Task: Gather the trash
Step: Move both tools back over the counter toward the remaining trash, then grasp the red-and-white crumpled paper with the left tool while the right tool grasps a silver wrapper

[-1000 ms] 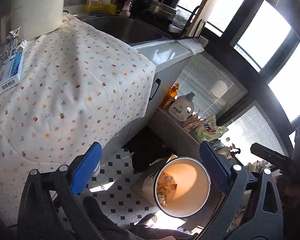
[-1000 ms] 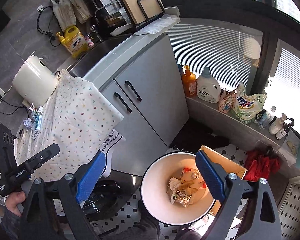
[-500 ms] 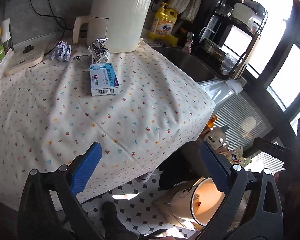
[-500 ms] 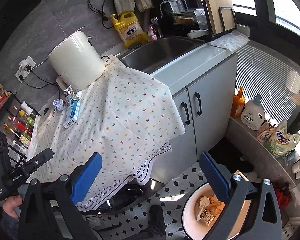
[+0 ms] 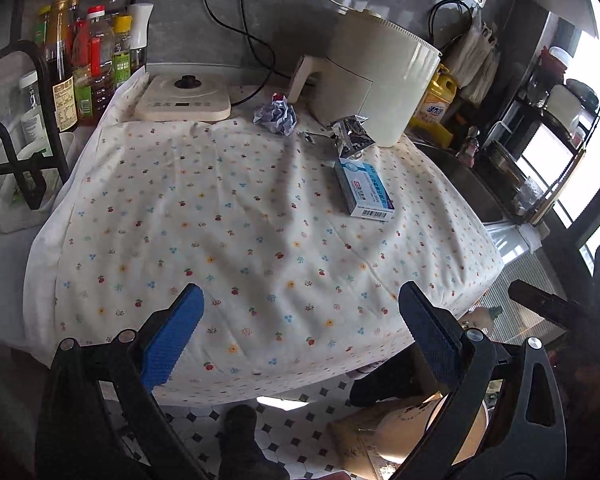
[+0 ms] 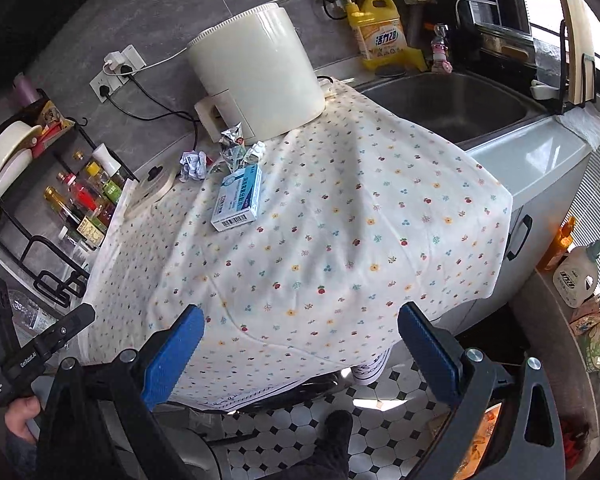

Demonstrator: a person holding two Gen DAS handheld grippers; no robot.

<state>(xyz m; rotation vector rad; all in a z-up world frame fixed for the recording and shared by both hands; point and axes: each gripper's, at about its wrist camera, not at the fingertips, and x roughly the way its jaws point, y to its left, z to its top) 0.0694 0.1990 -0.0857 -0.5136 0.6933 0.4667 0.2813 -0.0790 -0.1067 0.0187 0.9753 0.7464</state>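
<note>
Nearest to me are my two grippers. Left gripper [image 5: 300, 332] has its blue pads spread wide with nothing between them, hanging over the near edge of the flowered tablecloth [image 5: 220, 240]. Right gripper [image 6: 300, 340] is the same deal: jaws fully apart, empty, not touching anything, above the cloth's front drop.

Down by the floor, low in the left wrist view, I can see a slice of the trash bin [image 5: 432, 428] behind the right finger, next to a cardboard box [image 5: 364, 436]. What's inside the bin I can't make out from here. A dark shoe [image 6: 336, 432] sits on the black-and-white tile.

Moving up the cloth, I count three bits of trash. One blue and white carton [image 5: 364, 190] lies flat around the middle-right of the table. Just past it is one crumpled silver foil wrapper [image 5: 350, 136], right up against the cream appliance [image 5: 376, 80]. To the left of that is one scrunched bluish paper ball [image 5: 276, 116], close to a flat cream base unit [image 5: 182, 98].

Further back: a rack of sauce bottles [image 5: 88, 56] on the left, a yellow detergent jug [image 6: 380, 36] by the steel sink [image 6: 444, 100] on the right.
</note>
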